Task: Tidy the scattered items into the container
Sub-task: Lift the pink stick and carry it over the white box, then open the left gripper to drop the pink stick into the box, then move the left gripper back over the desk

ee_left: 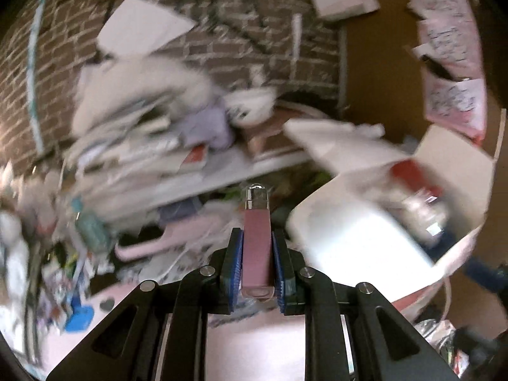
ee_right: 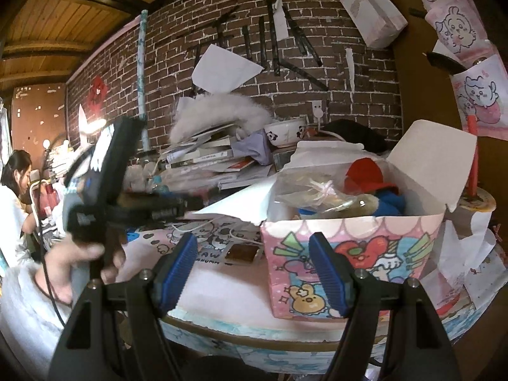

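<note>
We see the left gripper (ee_left: 257, 265) clamped on a pink tube (ee_left: 256, 247), blue pads tight on both its long sides. The tube points away from the camera, its silver cap (ee_left: 256, 197) at the far end, well past the fingertips. It's off the table, over the clutter; the left view is smeared w/ blur, so what lies right under it we can't tell.

The right gripper (ee_right: 252, 273) stands wide, nothing btwn its blue pads (ee_right: 177, 270). It sits low at the table's near edge, just in front of the box (ee_right: 349, 254), a pink cartoon-print carton w/ white flaps up. Inside the box: a clear bag (ee_right: 304, 190) and a red-and-blue toy (ee_right: 371, 181).

In the right view, a hand (ee_right: 76, 263) at left grips the other black tool, raised above the table (ee_right: 228, 279). A small brown square (ee_right: 243, 251) lies on the table cover just left of the box.

Behind: a book pile (ee_right: 209, 155), a panda bowl (ee_right: 284, 131), white fluff (ee_right: 219, 108), brick wall (ee_right: 317, 73). A person (ee_right: 16, 190) sits far left.
</note>
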Available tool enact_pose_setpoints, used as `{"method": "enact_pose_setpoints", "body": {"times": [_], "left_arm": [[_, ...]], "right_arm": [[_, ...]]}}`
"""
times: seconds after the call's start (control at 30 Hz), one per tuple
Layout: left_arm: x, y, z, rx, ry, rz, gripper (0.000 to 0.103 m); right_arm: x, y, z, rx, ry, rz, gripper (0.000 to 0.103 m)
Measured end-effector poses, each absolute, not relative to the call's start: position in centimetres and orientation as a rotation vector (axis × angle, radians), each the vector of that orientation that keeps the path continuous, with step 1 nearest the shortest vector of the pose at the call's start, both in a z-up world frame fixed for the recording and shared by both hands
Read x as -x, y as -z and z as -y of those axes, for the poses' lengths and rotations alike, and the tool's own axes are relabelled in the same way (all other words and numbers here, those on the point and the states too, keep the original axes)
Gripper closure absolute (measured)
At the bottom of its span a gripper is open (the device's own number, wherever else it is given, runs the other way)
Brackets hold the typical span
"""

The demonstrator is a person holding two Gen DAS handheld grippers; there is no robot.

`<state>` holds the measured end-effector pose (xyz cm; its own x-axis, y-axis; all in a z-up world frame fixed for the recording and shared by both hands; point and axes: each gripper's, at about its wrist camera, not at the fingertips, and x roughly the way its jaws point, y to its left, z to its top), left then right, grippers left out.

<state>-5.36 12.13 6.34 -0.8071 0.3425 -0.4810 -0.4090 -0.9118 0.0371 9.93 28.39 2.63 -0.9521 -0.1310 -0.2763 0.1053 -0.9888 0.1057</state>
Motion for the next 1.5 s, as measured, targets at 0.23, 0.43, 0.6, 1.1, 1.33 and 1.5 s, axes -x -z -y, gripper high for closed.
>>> {"method": "enact_pose_setpoints", "body": {"times": [0.23,0.43,0.6,1.1,1.33,1.5], "left_arm": [[4.1,-10.1,-17.0,0.567,-2.457,-0.247,0.09],[4.2,-10.7,-20.8,0.63,-2.31,-0.282,0.09],[4.5,-9.2,-22.1,0.724,-2.303,-0.329,0.09],[3.3,-10.3,-18.5,0.525,-2.42,-0.253,0.009],[1.0,-11.3,-13.8,0.406,-2.567,-0.244,0.003],[-0.1,-11.0,-10.3,0.385,-2.643,-0.23,0.002]], "right_arm": [[-10.9,-3.0,-29.2,-0.409,2.995,0.156,0.033],[-11.5,-3.3,-30.0,-0.394,3.011,0.172,0.033],[-11.9,-3.4,-30.5,-0.386,3.019,0.188,0.033],[-11.6,-3.3,-30.1,-0.4,3.01,0.197,0.033],[-10.8,-2.9,-29.0,-0.421,2.971,0.201,0.033],[-10.0,-2.7,-27.7,-0.435,2.935,0.19,0.033]]}}
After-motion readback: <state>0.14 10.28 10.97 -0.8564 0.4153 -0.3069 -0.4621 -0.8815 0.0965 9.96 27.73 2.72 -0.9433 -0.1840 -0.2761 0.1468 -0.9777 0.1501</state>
